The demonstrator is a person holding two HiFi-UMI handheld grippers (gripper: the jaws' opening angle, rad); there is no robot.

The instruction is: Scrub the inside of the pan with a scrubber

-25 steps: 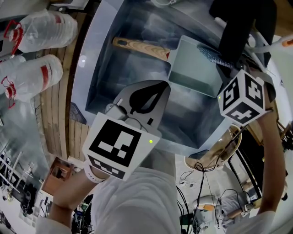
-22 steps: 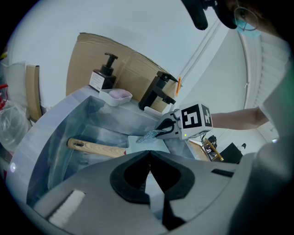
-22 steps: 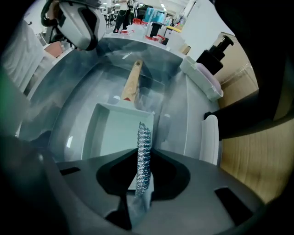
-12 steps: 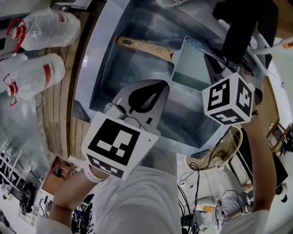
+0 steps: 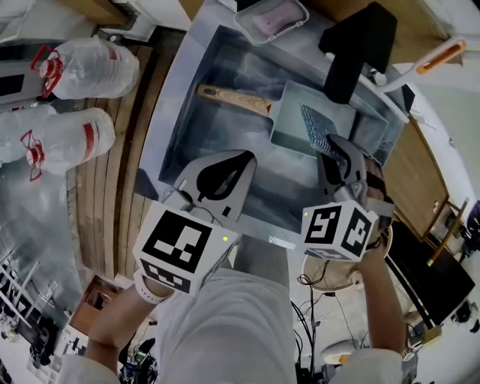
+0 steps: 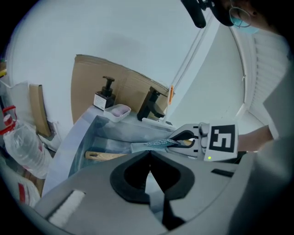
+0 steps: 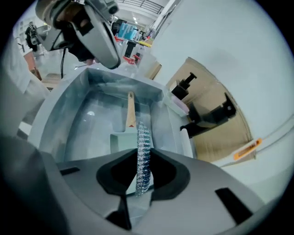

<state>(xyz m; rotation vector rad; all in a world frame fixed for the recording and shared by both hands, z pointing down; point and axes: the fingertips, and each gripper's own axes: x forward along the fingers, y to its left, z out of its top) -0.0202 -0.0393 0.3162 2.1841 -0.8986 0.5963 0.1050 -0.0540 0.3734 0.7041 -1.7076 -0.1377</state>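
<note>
A square pale pan [image 5: 295,120] with a wooden handle [image 5: 232,100] lies in the steel sink [image 5: 174,112]. My right gripper [image 5: 331,150] is shut on a silvery mesh scrubber [image 5: 316,130], held edge-on over the pan's right half; whether it touches the pan I cannot tell. In the right gripper view the scrubber [image 7: 143,156] stands pinched between the jaws, with the pan [image 7: 120,142] and its handle [image 7: 131,110] beyond. My left gripper [image 5: 241,159] hovers shut and empty over the sink's near side, short of the pan. The left gripper view shows the scrubber [image 6: 158,143] and pan handle [image 6: 102,156].
A black faucet [image 5: 358,45] rises at the sink's far right. A soap dish [image 5: 270,20] sits on the far rim, with a pump bottle [image 6: 103,94] beside it. Two plastic water bottles [image 5: 82,67] lie on the wooden counter at left. Cables hang near my body.
My right gripper has swung from the far right back toward me, bringing the scrubber from the pan's far rim to over its inside. The left gripper has hardly moved.
</note>
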